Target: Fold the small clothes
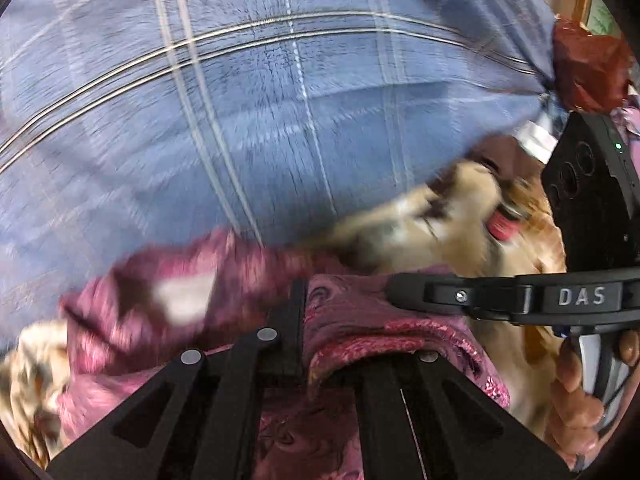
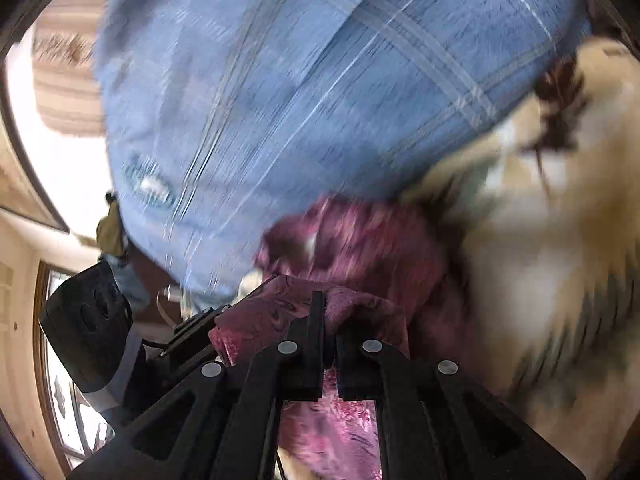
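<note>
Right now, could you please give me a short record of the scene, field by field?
garment: maroon patterned cloth, small, bunched
left gripper: shut on the maroon patterned cloth
right gripper: shut on the maroon patterned cloth
surface: blue checked bedsheet
nearby: beige patterned fabric beside the cloth
image quality: motion blur in both views
fold state: cannot tell
</note>
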Demonstrator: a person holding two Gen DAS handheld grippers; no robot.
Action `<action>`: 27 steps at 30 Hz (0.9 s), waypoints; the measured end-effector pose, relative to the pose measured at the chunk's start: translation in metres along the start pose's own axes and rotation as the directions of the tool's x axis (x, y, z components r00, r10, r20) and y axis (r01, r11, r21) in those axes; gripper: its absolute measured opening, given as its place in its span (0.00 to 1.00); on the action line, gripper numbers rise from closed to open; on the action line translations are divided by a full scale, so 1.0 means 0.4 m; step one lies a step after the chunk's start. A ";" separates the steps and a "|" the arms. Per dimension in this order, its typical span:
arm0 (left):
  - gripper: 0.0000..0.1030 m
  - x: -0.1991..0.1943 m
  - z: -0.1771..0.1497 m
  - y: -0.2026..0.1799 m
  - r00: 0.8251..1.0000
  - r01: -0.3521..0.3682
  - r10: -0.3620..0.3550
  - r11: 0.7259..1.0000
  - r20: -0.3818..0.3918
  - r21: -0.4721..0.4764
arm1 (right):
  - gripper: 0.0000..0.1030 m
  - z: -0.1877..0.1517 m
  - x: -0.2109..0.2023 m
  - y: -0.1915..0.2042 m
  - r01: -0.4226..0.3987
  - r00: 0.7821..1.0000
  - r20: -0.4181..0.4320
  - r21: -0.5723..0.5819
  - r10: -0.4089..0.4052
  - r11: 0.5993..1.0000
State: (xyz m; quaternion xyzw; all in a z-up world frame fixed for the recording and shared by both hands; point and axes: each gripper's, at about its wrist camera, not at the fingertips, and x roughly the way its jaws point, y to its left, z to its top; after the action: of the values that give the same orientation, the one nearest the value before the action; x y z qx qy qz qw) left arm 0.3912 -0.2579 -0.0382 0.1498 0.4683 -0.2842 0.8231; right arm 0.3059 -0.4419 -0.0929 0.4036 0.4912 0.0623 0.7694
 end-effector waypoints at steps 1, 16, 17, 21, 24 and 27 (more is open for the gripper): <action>0.02 0.045 0.012 0.011 1.000 0.001 -0.001 1.000 -0.006 -0.010 | 0.04 0.035 0.018 -0.026 -0.006 1.000 0.008 0.007 0.006 1.000; 0.72 -0.387 -0.381 0.483 0.965 0.172 -0.062 0.881 0.254 -0.441 | 0.60 -0.034 -0.019 0.094 0.222 0.968 0.164 -0.200 -0.191 0.954; 0.72 -0.421 -0.455 0.547 0.967 0.150 -0.013 0.840 0.255 -0.522 | 0.60 -0.065 -0.031 0.139 0.221 0.968 0.172 -0.241 -0.182 0.945; 0.72 -0.414 -0.613 0.735 0.963 0.188 0.017 0.671 0.269 -0.717 | 0.63 -0.178 0.028 0.295 0.121 0.992 0.079 -0.392 -0.097 0.912; 0.72 -0.305 -0.623 0.827 0.981 0.182 -0.048 0.582 0.190 -0.792 | 0.63 -0.227 0.171 0.415 0.106 0.990 -0.028 -0.490 -0.137 0.865; 0.72 -0.151 -0.572 0.876 0.986 0.144 -0.156 0.617 0.060 -0.774 | 0.63 -0.261 0.357 0.503 0.081 0.965 -0.160 -0.578 -0.210 0.812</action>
State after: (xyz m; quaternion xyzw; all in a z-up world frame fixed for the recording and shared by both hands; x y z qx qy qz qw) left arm 0.4234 0.1573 -0.1117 -0.2562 0.5612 -0.1218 0.7776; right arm 0.3551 -0.1790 -0.0765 0.1089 0.5607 0.1895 0.7986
